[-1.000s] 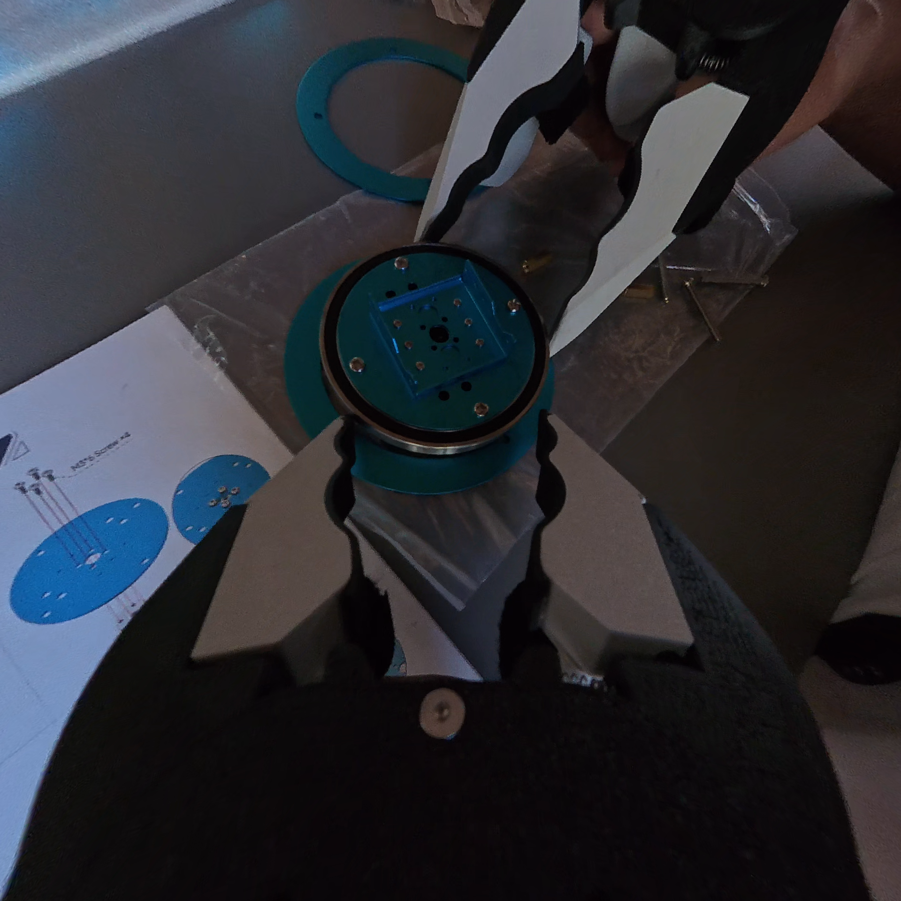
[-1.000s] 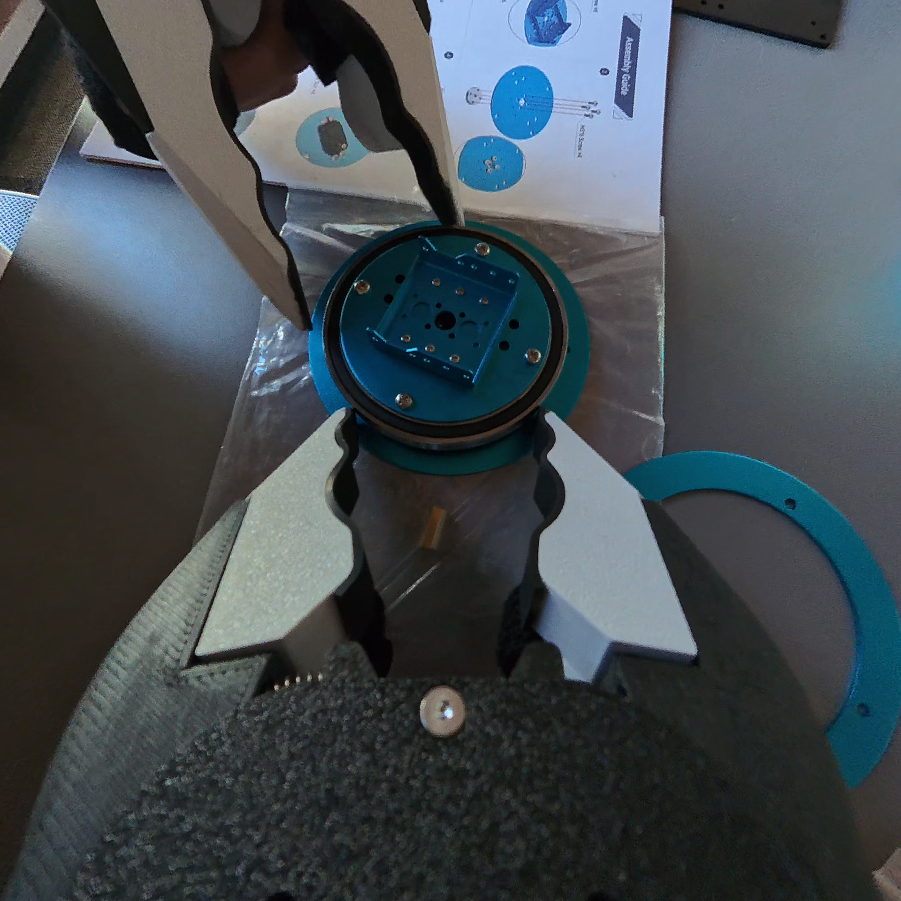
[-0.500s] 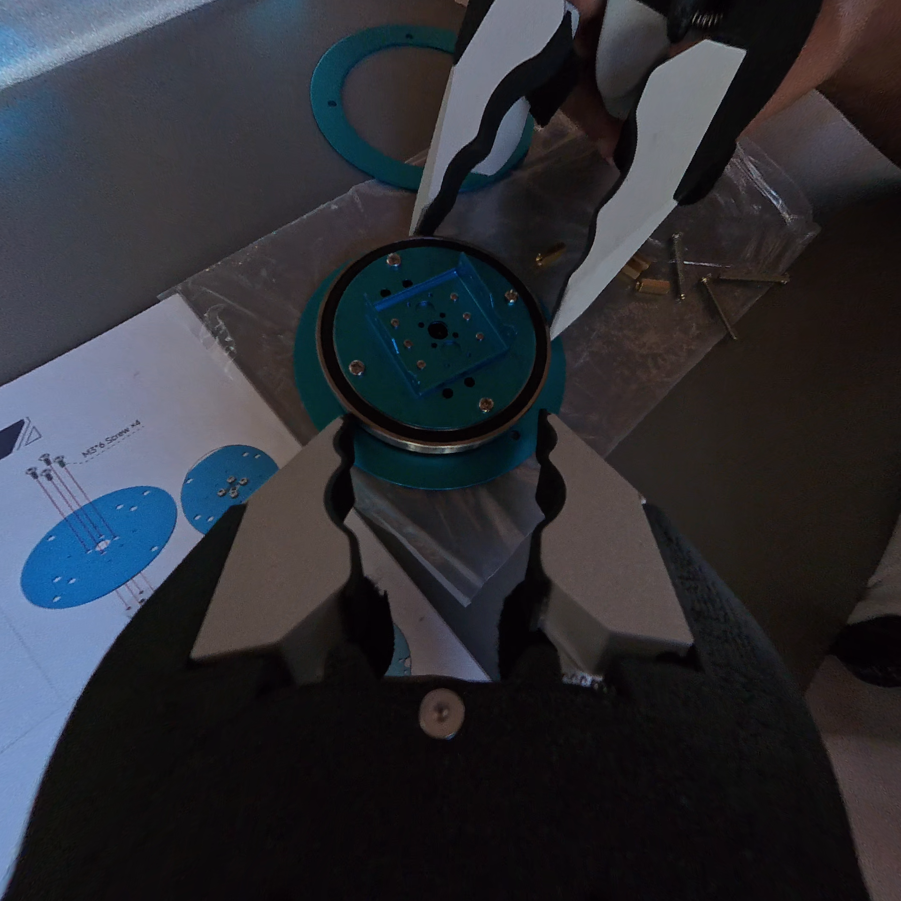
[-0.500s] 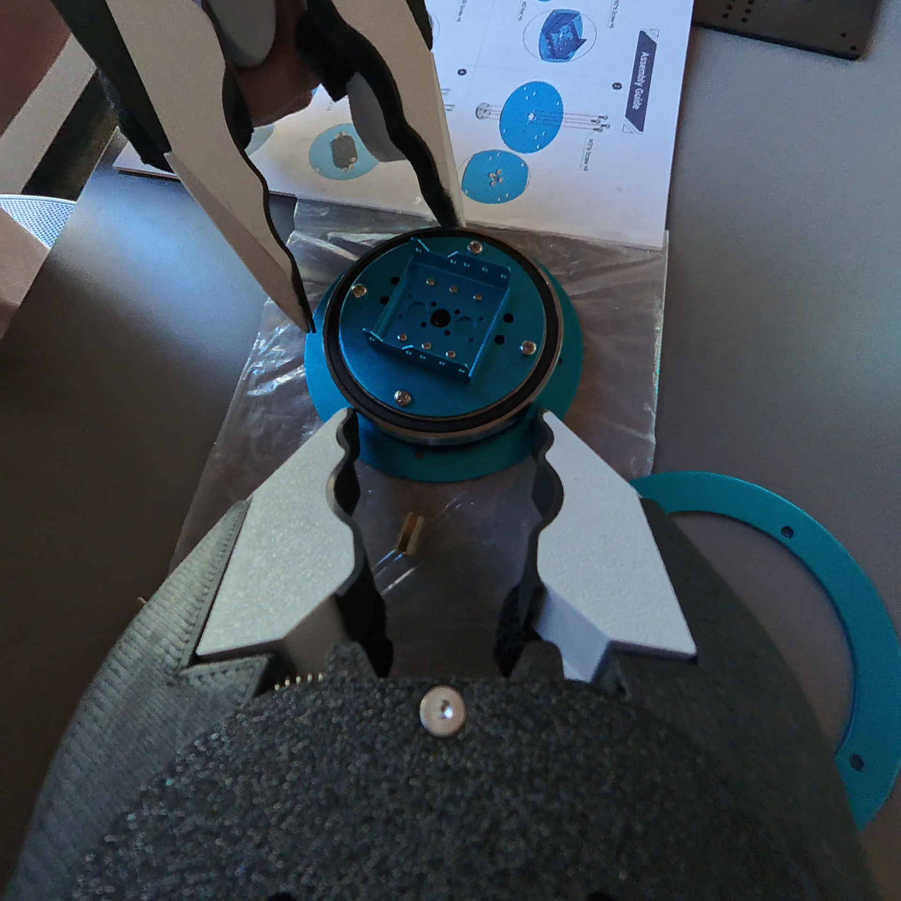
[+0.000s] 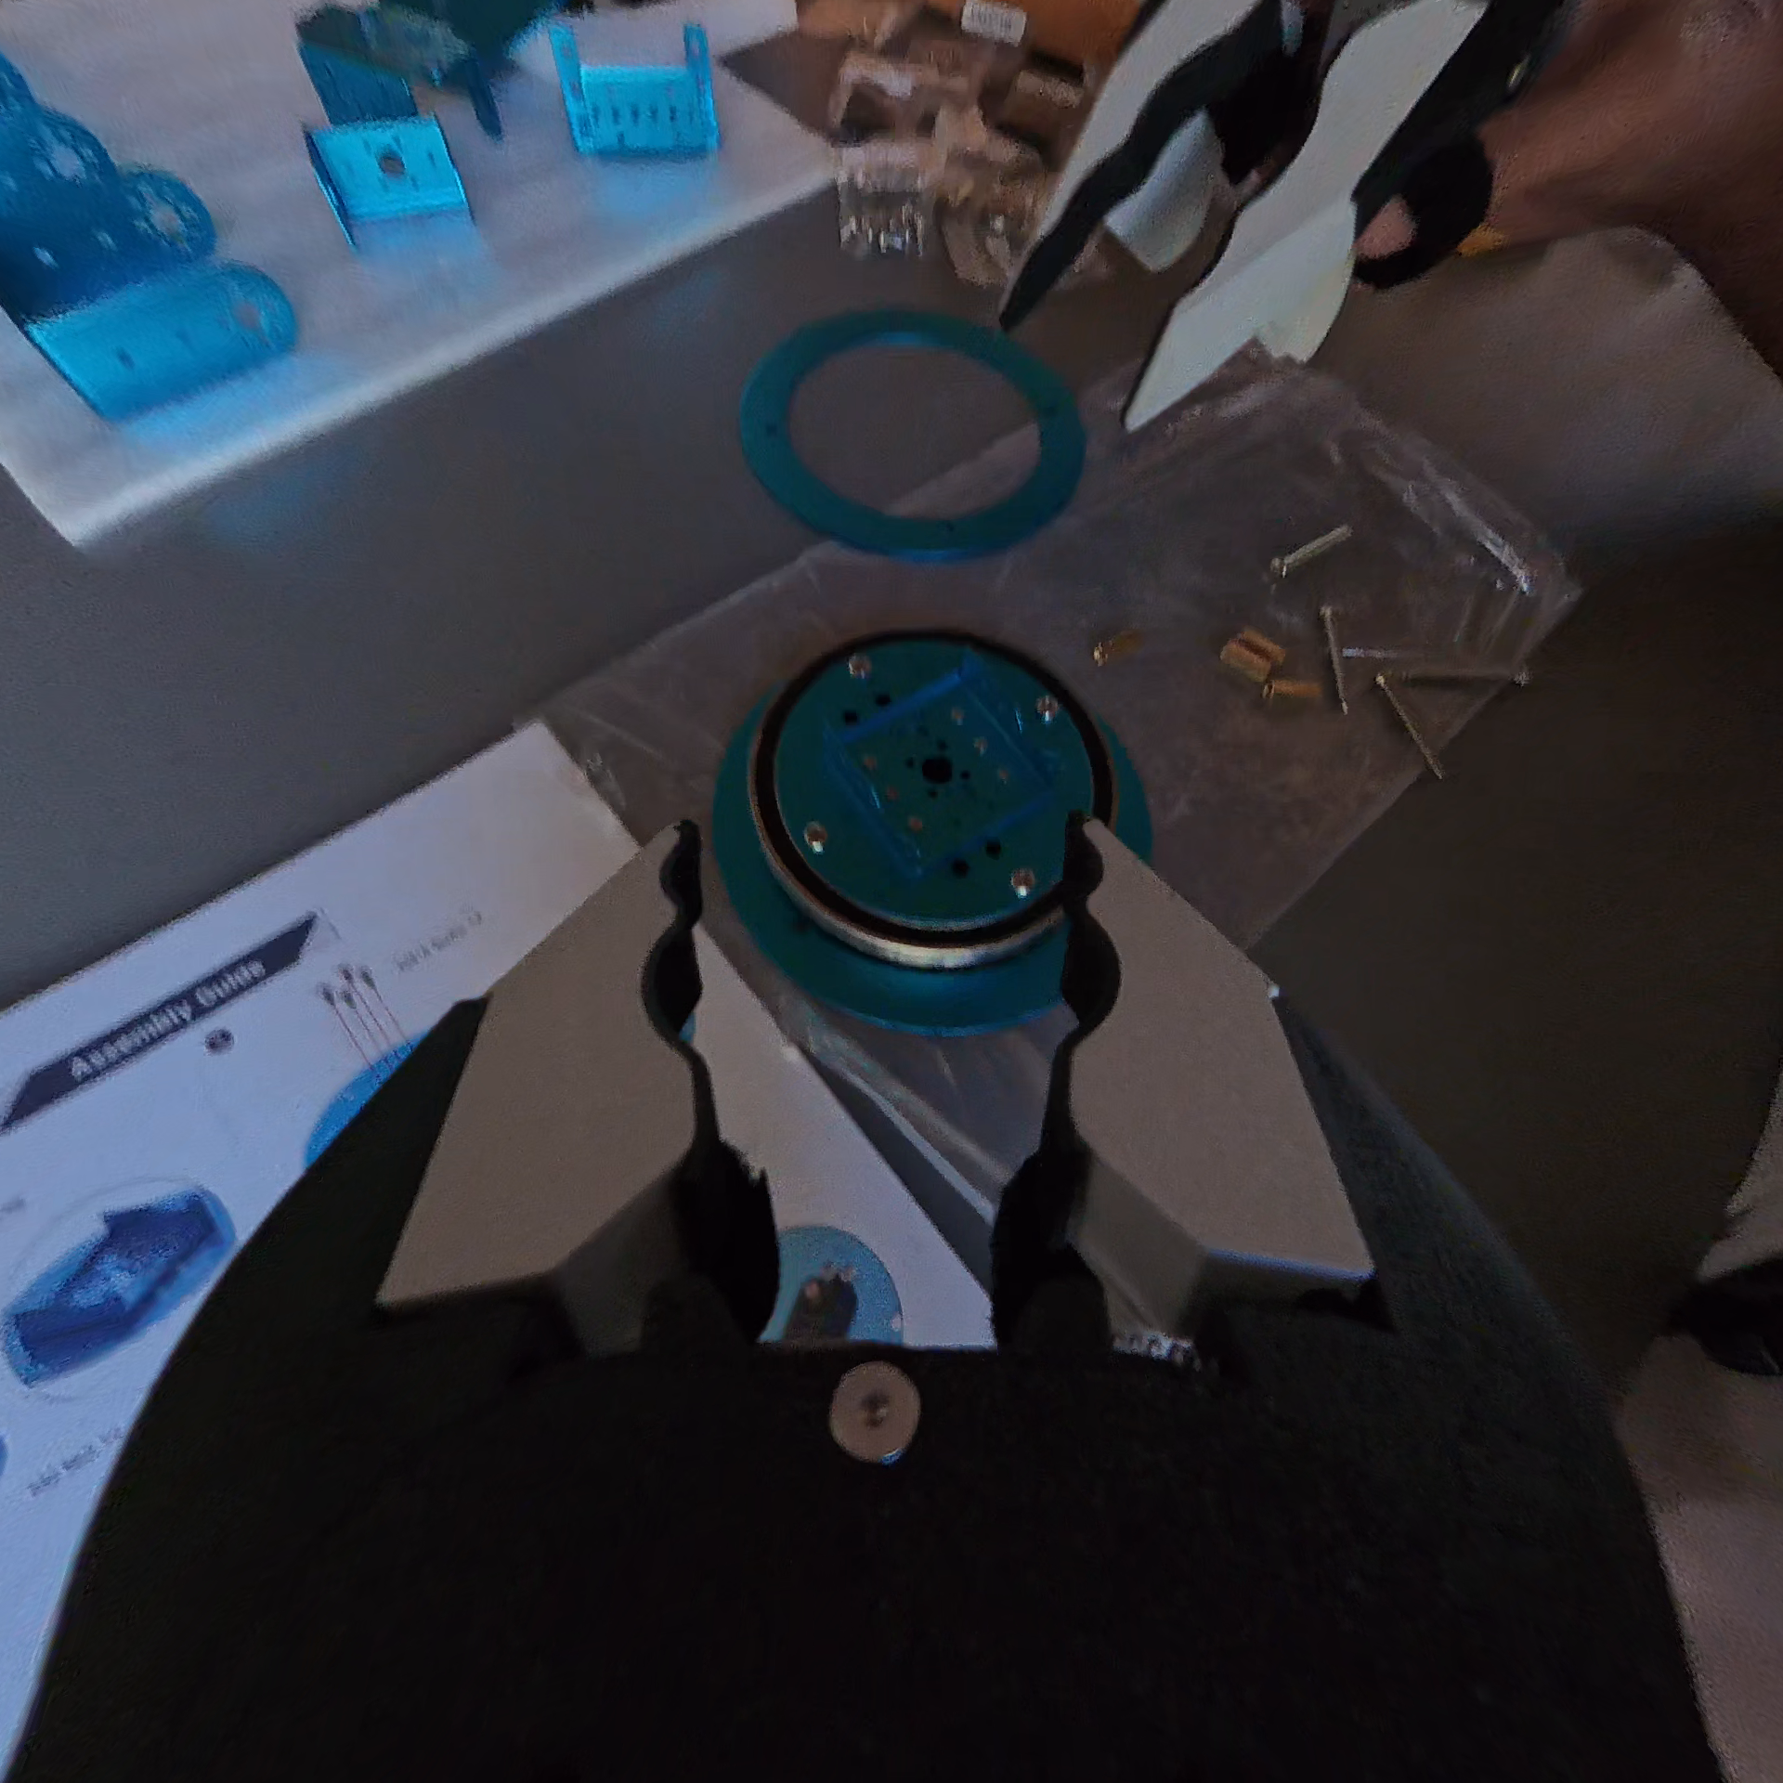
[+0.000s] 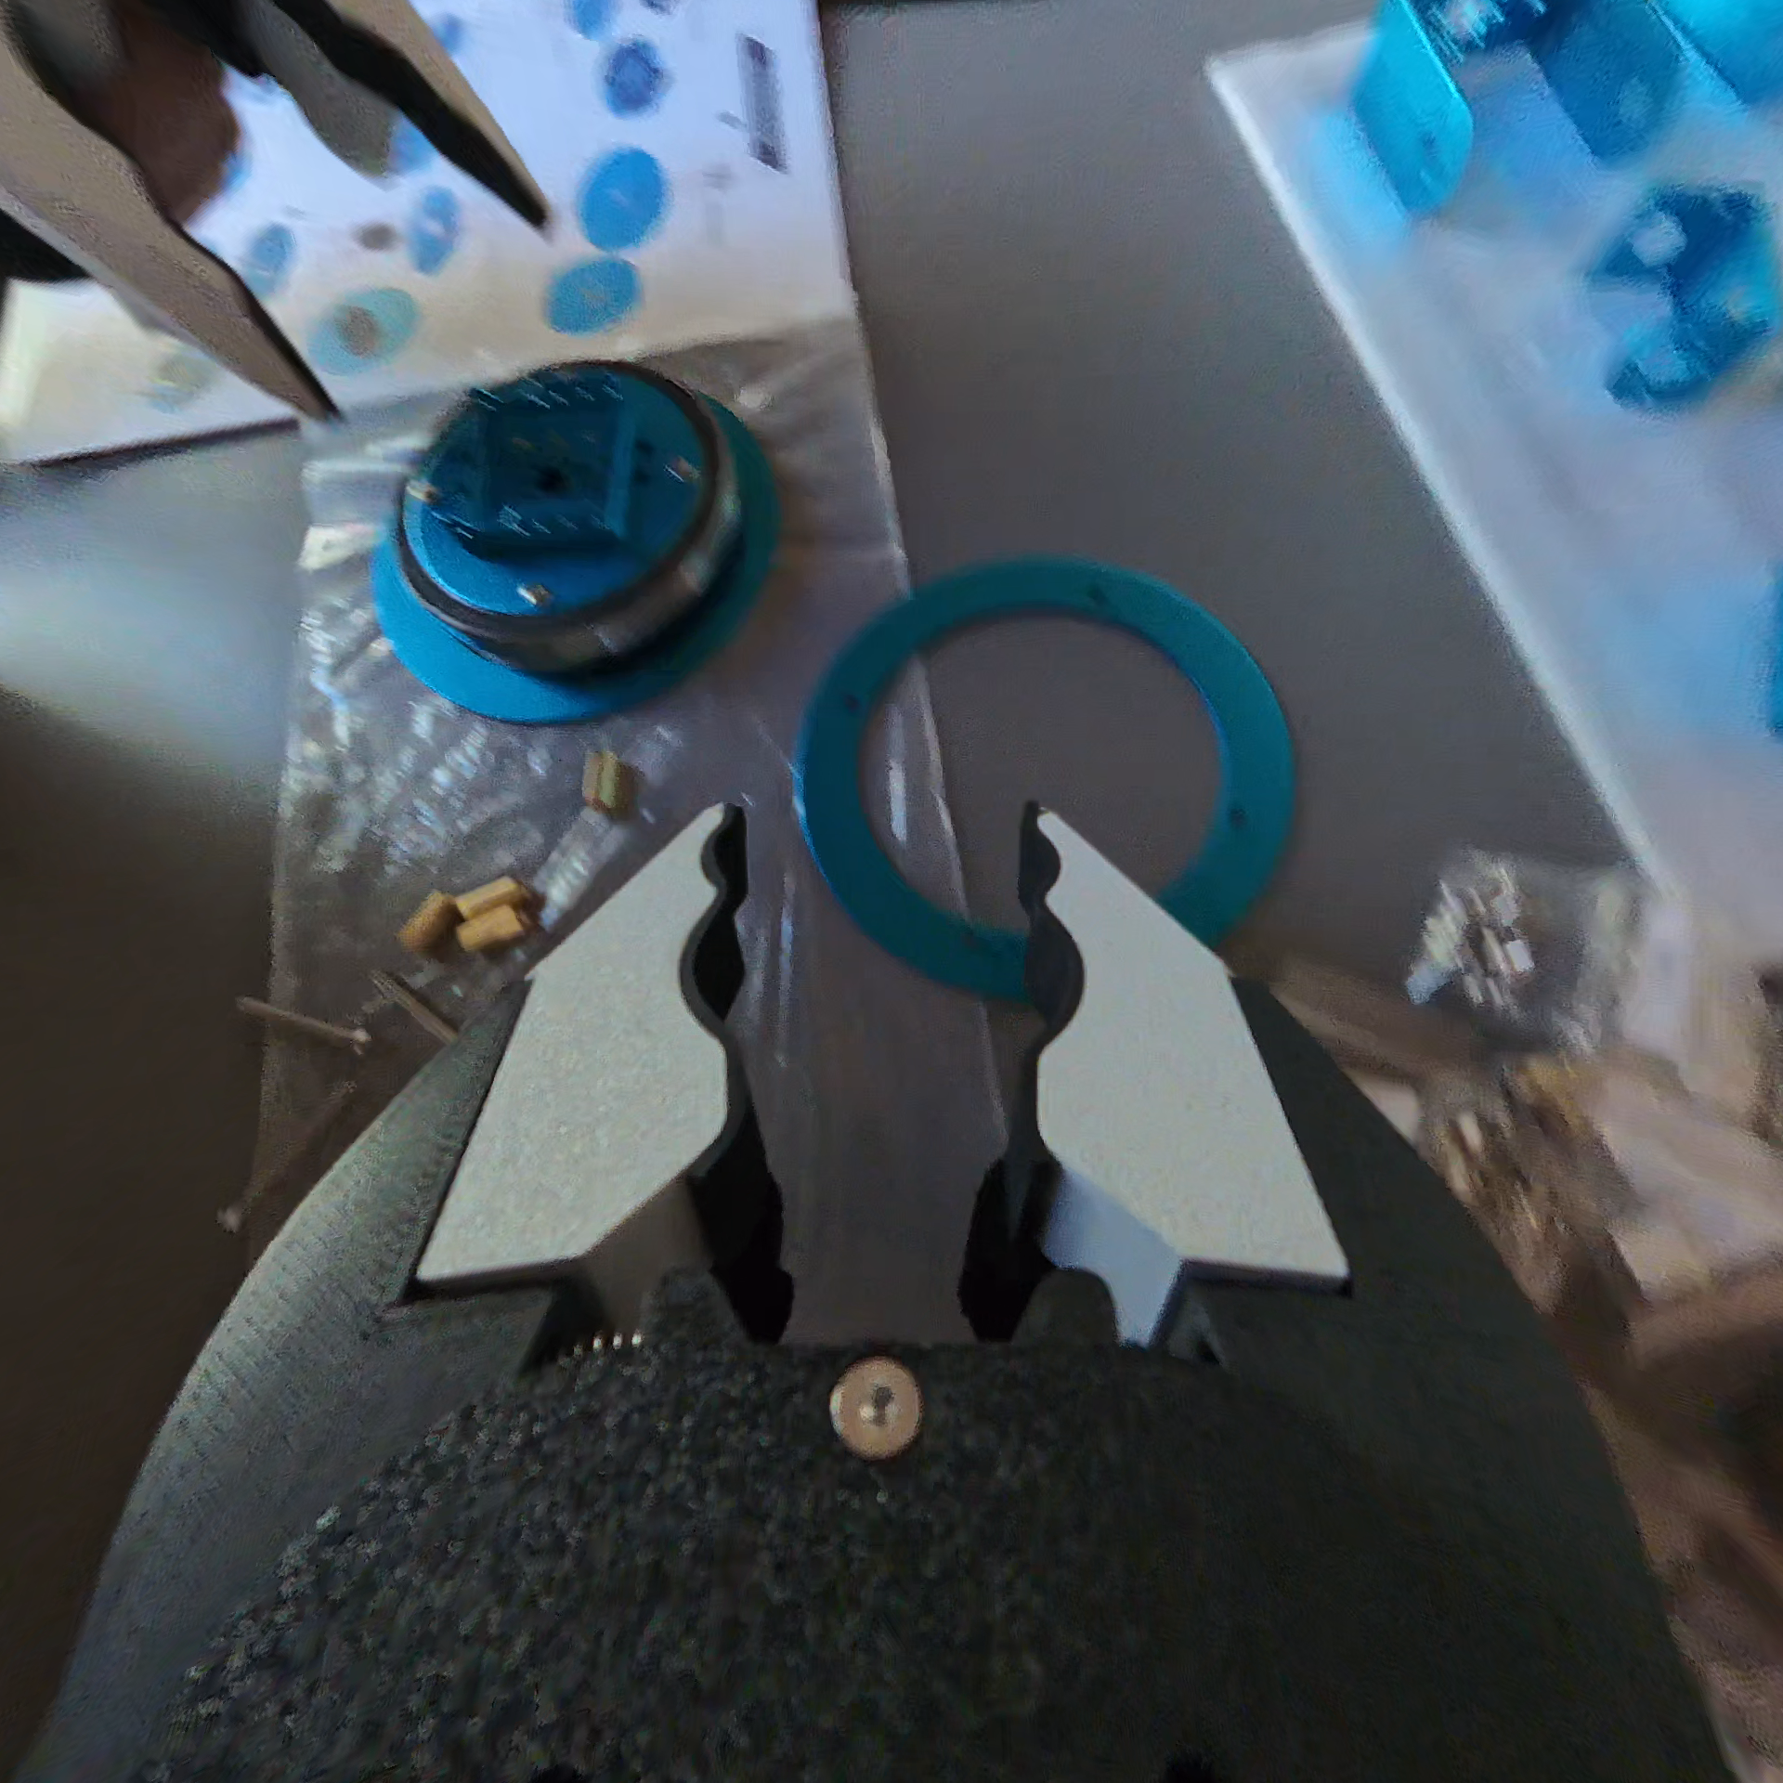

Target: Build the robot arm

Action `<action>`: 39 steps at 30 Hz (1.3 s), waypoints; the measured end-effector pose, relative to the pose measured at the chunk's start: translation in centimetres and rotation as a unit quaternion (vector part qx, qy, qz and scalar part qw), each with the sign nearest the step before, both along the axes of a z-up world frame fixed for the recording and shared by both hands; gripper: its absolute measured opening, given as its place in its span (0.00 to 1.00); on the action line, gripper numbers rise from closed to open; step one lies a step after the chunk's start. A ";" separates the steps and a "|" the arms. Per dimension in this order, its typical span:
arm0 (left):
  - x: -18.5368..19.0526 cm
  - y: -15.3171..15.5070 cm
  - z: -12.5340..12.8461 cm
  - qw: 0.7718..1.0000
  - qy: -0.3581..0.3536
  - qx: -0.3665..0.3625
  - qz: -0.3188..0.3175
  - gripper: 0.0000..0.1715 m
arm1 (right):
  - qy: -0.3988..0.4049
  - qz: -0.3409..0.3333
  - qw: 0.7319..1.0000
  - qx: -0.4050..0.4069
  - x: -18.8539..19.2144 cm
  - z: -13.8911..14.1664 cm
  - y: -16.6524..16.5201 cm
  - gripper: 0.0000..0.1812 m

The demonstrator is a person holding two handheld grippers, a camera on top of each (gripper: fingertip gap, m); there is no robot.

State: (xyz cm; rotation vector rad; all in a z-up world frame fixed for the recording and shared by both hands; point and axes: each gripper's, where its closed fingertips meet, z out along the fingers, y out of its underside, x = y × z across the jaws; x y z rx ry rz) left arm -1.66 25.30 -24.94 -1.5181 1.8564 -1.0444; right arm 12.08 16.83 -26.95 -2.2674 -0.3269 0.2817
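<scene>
A round blue turntable assembly (image 5: 931,791) with a square bracket on top sits on a teal disc on a clear plastic bag (image 5: 1254,820). My left gripper (image 5: 883,835) is open and empty, its tips just above the assembly's near edge. A flat teal ring (image 6: 1042,584) lies on the grey table beside the bag. My right gripper (image 6: 883,810) is open and empty, its tips over the ring's near side. The assembly (image 6: 569,540) lies to its far left. The right gripper also shows in the left wrist view (image 5: 1066,371), beyond the ring (image 5: 907,535).
Brass standoffs (image 6: 473,917) and long screws (image 5: 1399,714) lie on the bag. A printed assembly sheet (image 5: 289,1013) lies at the left. A white board (image 5: 386,289) carries blue brackets (image 5: 632,96). Small hardware bags (image 6: 1476,946) lie near the ring.
My right gripper has pulled back from the assembly, swung over to the teal ring and narrowed a little. My left gripper has drawn back and up. Both views are motion-blurred.
</scene>
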 end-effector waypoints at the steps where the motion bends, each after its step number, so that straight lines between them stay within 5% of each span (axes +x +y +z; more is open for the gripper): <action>1: 1.0 0.1 0.7 1.000 -0.007 0.007 -0.004 0.44 | 0.004 -0.013 1.000 -0.010 0.8 -0.3 -0.9 0.31; 8: 5.9 -3.4 2.7 0.996 0.016 0.013 -0.083 0.44 | 0.025 0.030 0.997 -0.072 -3.8 -1.8 -7.6 0.22; 12: 8.3 -3.2 0.7 0.992 0.061 0.075 -0.080 0.43 | 0.021 0.032 0.996 -0.075 -6.0 -2.5 -7.9 0.16; 18: 13.1 -0.9 -2.2 0.985 0.136 0.104 -0.031 0.38 | -0.095 0.036 0.990 -0.094 -5.5 -3.1 -7.1 0.01; 21: 15.2 -0.5 -3.8 0.979 0.162 0.116 -0.033 0.38 | -0.125 0.039 0.988 -0.088 -5.3 -3.0 -6.9 0.01; 27: 17.6 -2.1 -4.9 0.979 0.170 0.082 -0.079 0.32 | -0.054 -0.008 0.995 0.082 -0.6 2.6 -2.5 0.01; 29: 17.4 -2.6 -4.8 0.977 0.171 0.084 -0.100 0.22 | -0.053 -0.020 0.987 0.151 1.9 4.3 -0.6 0.01; 31: 17.2 -3.2 -4.8 0.976 0.162 0.084 -0.118 0.08 | -0.042 -0.046 0.987 0.145 4.3 3.9 0.9 0.01; 39: 16.7 -3.4 -3.9 0.977 0.108 0.112 -0.148 0.00 | 0.151 -0.068 0.979 0.119 5.9 2.4 3.6 0.01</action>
